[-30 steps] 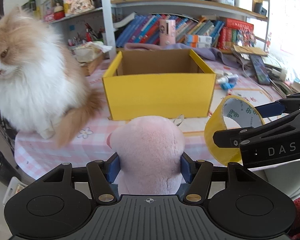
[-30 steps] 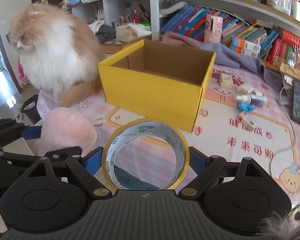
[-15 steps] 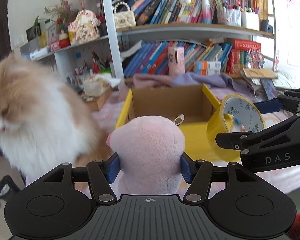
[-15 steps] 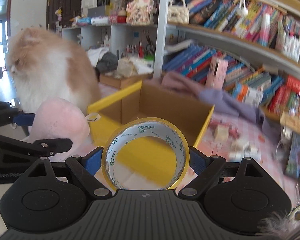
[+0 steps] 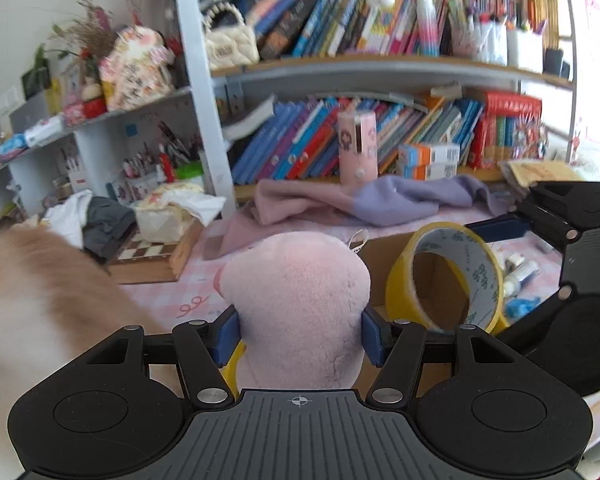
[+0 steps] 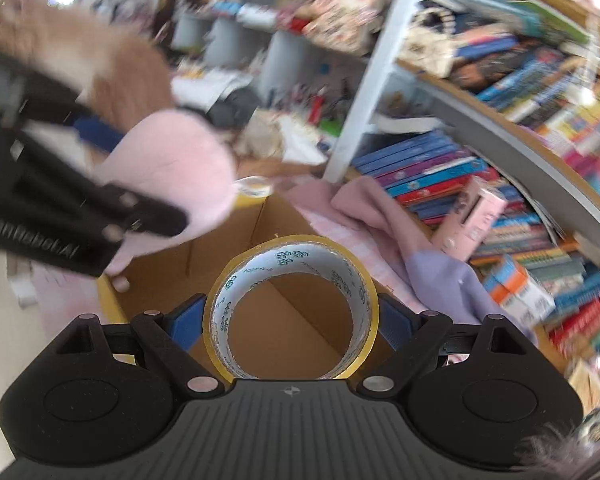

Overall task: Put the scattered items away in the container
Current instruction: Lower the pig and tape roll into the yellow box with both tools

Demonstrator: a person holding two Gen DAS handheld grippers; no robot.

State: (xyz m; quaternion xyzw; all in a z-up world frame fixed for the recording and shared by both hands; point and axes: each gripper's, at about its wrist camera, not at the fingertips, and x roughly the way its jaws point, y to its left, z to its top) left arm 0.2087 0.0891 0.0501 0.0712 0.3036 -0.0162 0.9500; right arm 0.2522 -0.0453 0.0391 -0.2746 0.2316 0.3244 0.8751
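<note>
Over the pink checked bench [image 5: 168, 300] we hang above the open yellow cardboard box [image 6: 168, 280], brown inside, which is the container for the scattered things; it sits close below both tools so that each load can drop straight in. To the left a fluffy ginger-and-white cat [image 5: 40, 300] crowds the bench edge, which we judge a risk for any wide swing. Our left tongs [image 5: 299, 334] are clamped on the soft pink plush toy [image 5: 296, 304], the blue pads [image 5: 228, 334] pinching its sides so it rides upright above the box's near wall. Our right tongs [image 6: 292, 322] grip the yellow roll of packing tape [image 6: 292, 308] across its width, with its hole facing the camera, so we can see the box floor through it. Neither is released yet.
</note>
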